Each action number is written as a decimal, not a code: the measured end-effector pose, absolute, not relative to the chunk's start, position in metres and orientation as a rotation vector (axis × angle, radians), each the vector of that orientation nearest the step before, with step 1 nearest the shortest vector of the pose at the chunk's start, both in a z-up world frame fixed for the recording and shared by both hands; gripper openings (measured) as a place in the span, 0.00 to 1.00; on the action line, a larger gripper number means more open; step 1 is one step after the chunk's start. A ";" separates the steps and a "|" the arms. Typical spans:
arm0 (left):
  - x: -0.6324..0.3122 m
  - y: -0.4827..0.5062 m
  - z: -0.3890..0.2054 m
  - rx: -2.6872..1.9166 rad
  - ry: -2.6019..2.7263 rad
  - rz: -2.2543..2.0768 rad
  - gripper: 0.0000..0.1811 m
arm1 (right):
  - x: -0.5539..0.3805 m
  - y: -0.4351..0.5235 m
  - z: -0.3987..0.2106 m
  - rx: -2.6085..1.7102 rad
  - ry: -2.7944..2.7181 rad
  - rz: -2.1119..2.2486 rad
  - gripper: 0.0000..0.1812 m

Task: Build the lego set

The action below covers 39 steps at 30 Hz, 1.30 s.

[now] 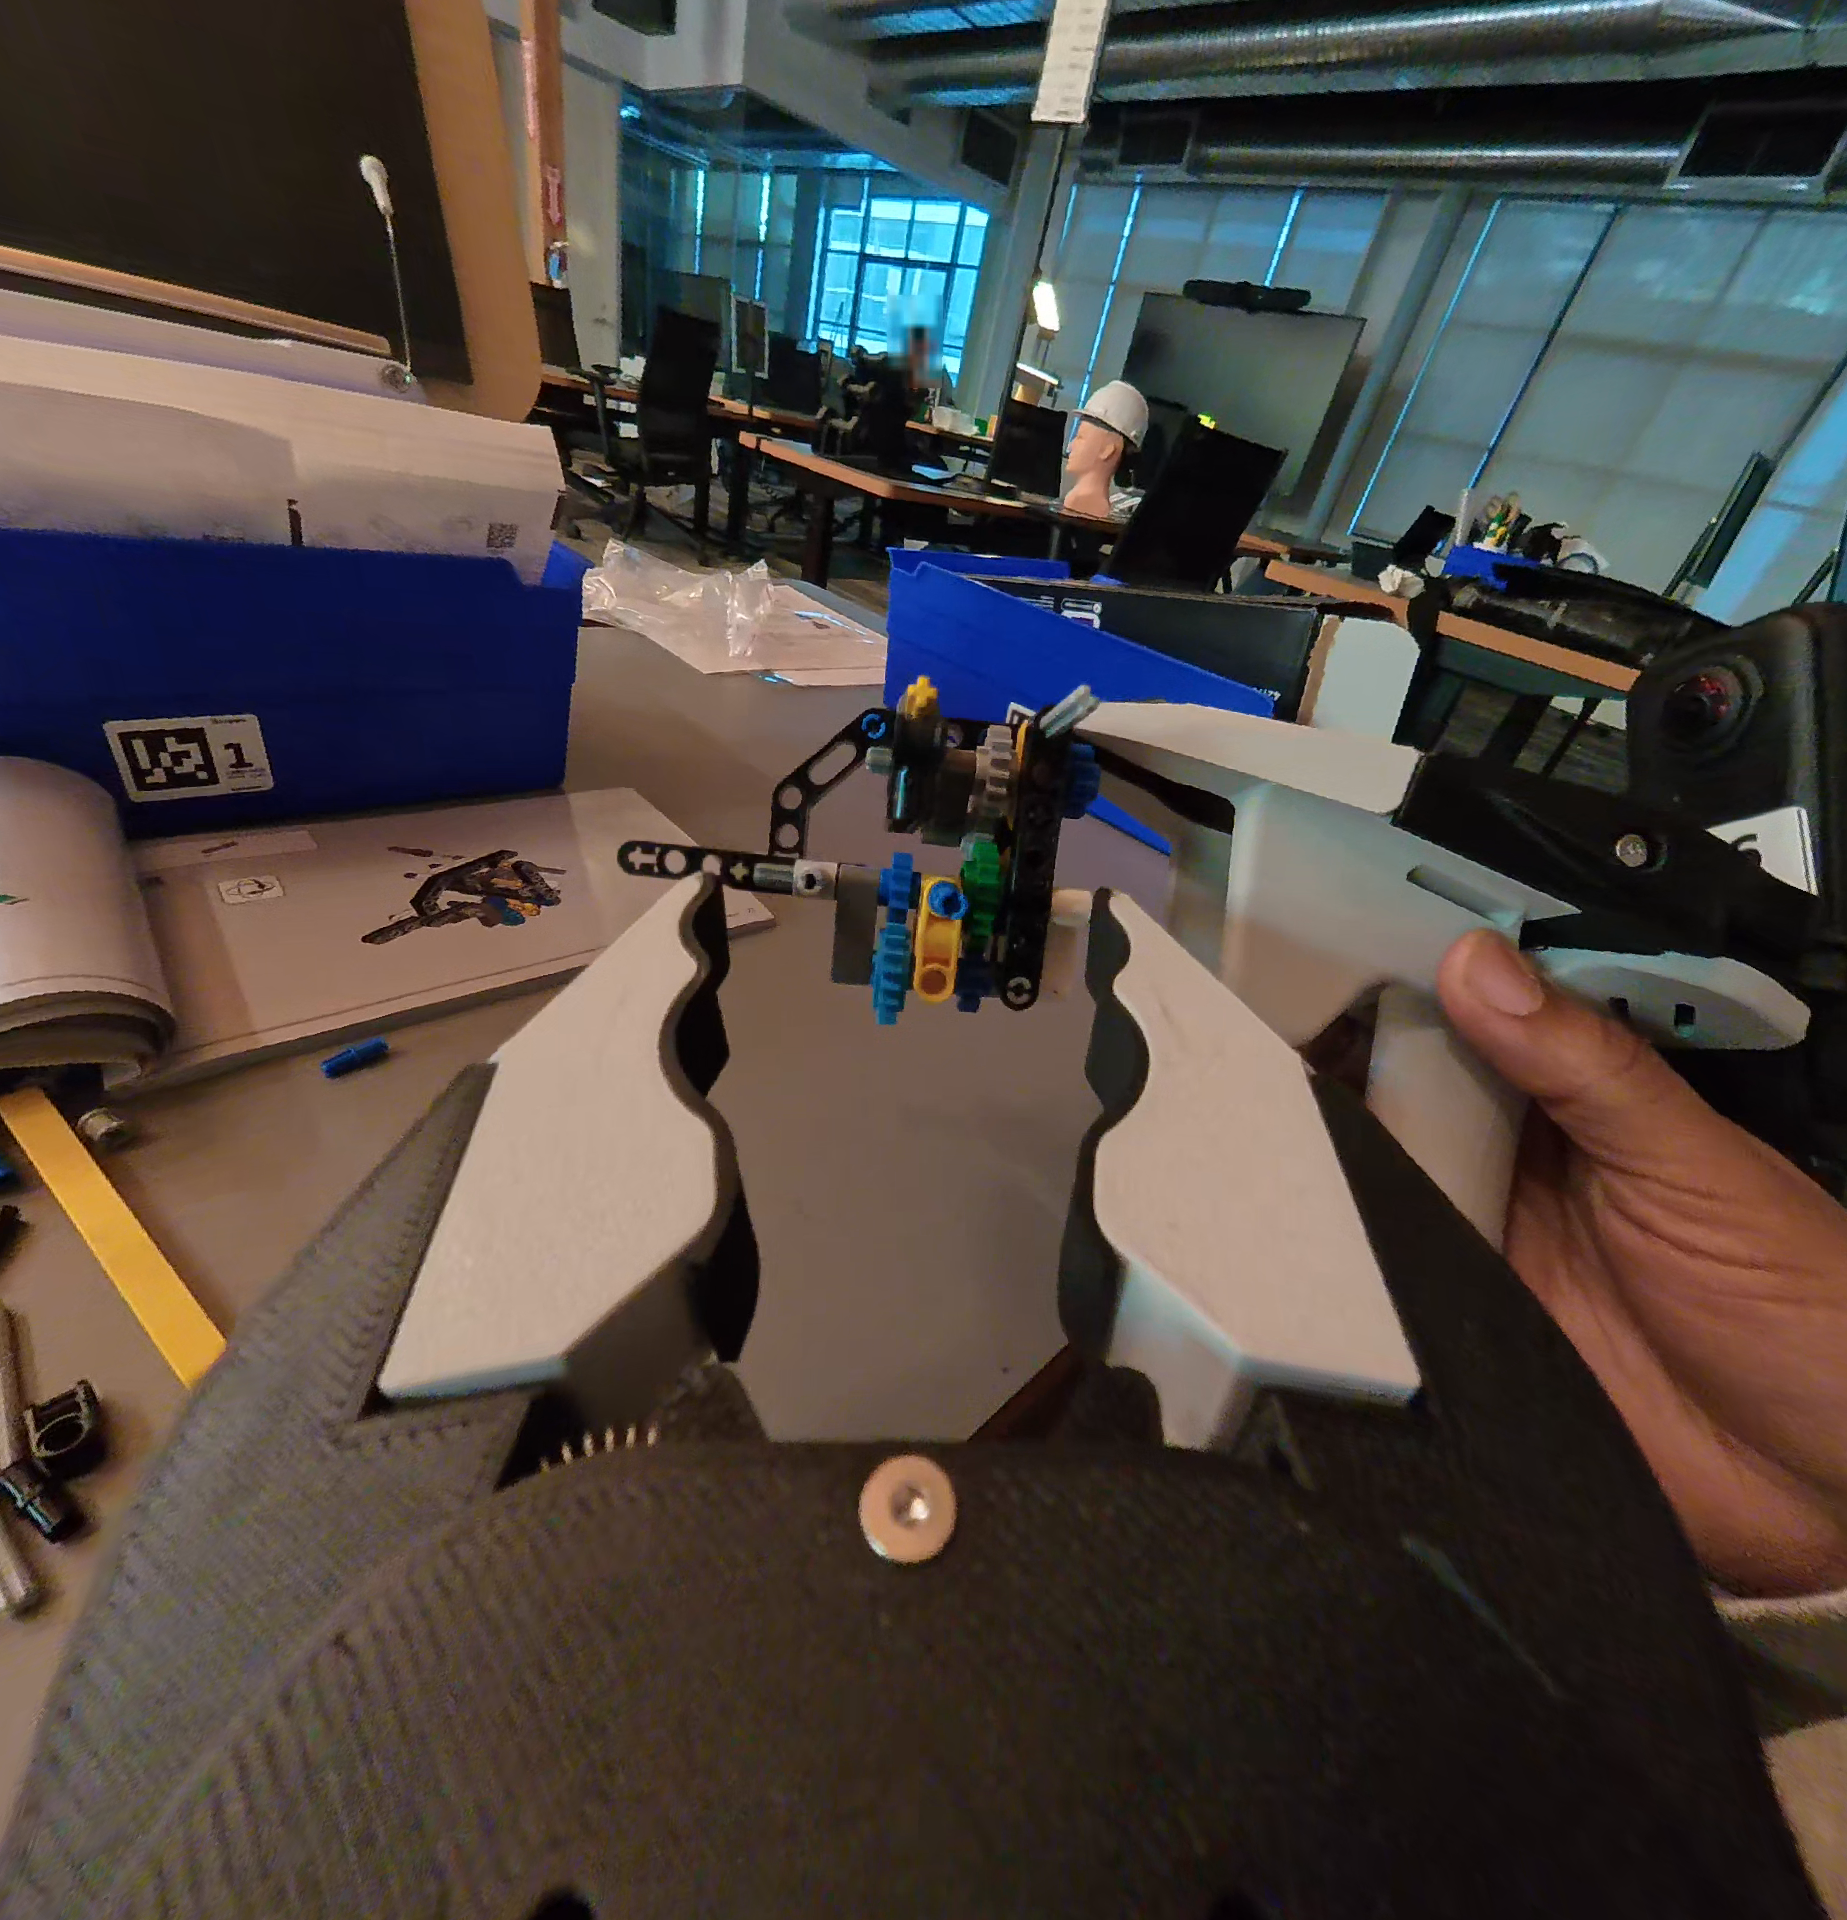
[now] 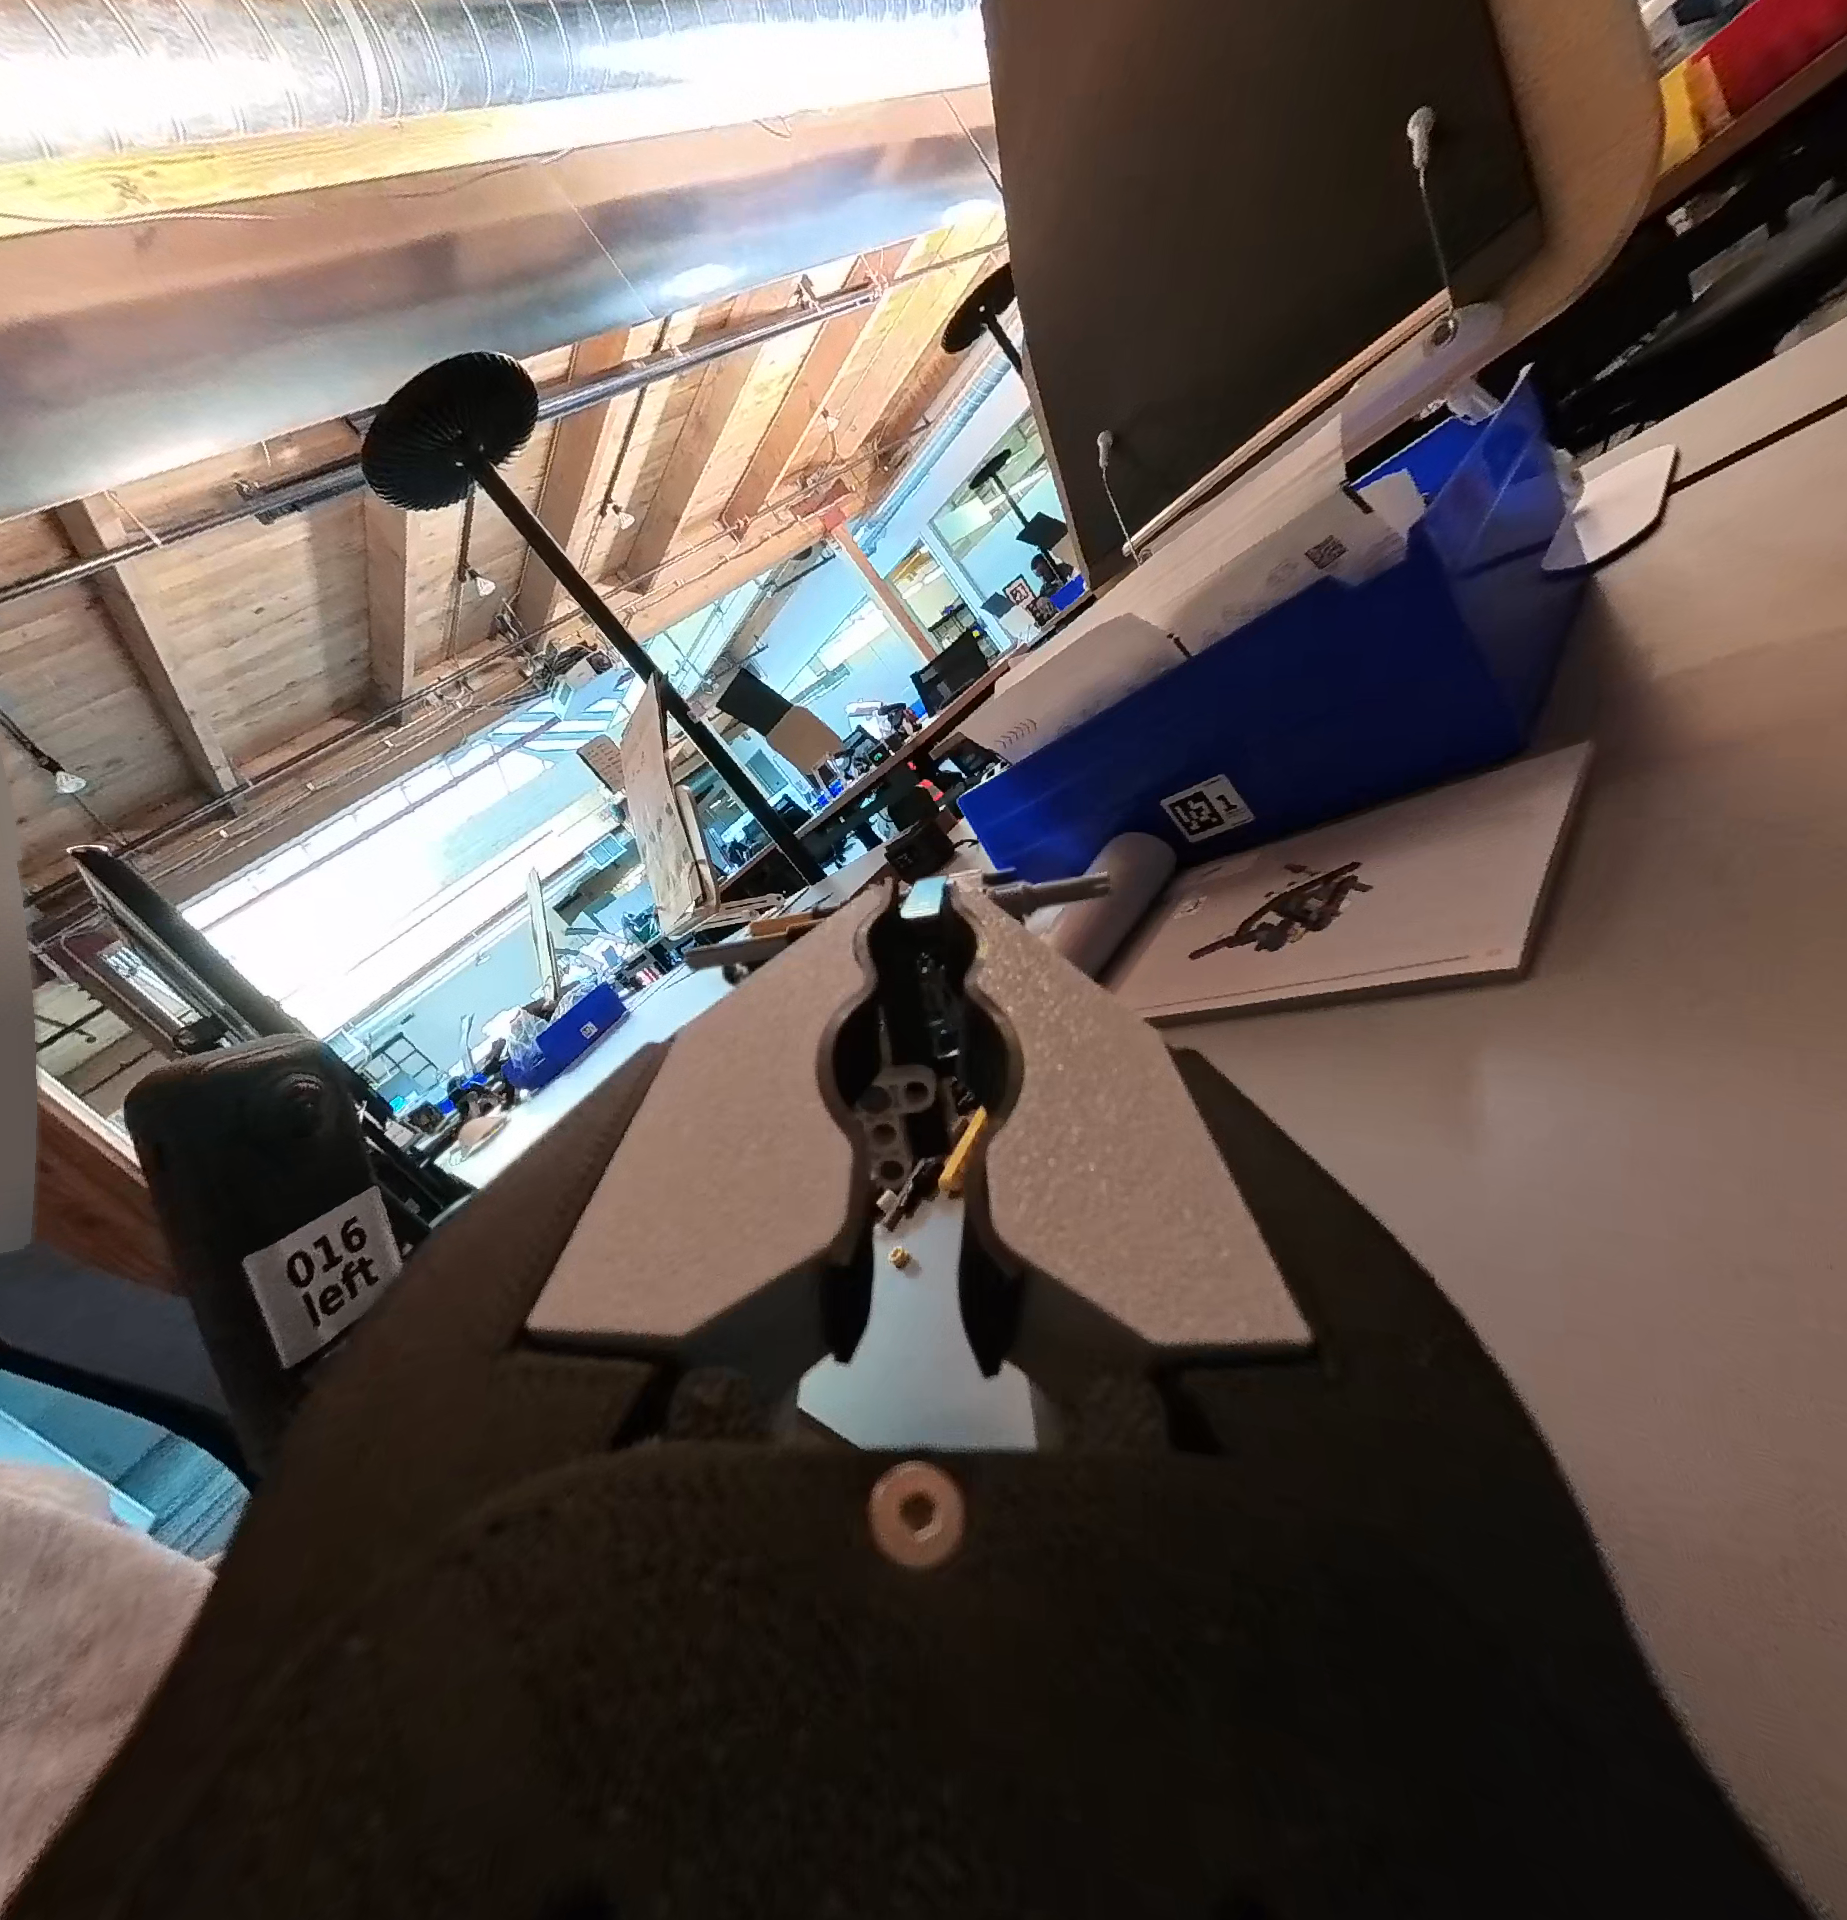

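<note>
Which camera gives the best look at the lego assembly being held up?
The left wrist view: the lego assembly shows side-on with its gears and black beams, pinched by the right gripper. The right wrist view only glimpses slivers of it between closed fingers.

Surface: grey table (image 1: 898, 1195)
Back left: blue bin (image 1: 327, 665)
Before it: open instruction booklet (image 1: 379, 914)
Near booklet: small blue pin (image 1: 355, 1058)
Left edge: loose black and grey parts (image 1: 25, 1455)
Farther back: crumpled clear bag (image 1: 690, 603)

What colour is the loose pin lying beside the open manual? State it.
Blue; the loose pin shows best in the left wrist view, beside the open manual.
</note>
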<state>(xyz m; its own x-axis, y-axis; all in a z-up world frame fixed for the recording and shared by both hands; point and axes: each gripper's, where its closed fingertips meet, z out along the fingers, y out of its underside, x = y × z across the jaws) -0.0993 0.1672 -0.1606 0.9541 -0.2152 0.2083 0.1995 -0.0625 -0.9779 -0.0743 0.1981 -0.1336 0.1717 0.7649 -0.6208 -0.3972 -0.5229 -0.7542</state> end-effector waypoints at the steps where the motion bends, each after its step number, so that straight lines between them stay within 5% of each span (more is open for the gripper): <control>1: -0.099 0.167 -0.161 -1.600 0.015 -0.340 0.37 | -0.075 0.198 -0.134 -1.497 -0.370 1.541 0.03; 39: -0.095 0.162 -0.156 -1.561 0.124 -0.250 0.29 | -0.076 0.191 -0.133 -1.451 -0.399 1.710 0.03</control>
<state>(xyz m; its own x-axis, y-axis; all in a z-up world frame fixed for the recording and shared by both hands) -0.0945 0.1618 -0.1563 0.9686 -0.2357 0.0788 0.0790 -0.0086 -0.9968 -0.0765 0.1909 -0.1327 0.0193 0.7548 -0.6557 -0.3870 -0.5990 -0.7010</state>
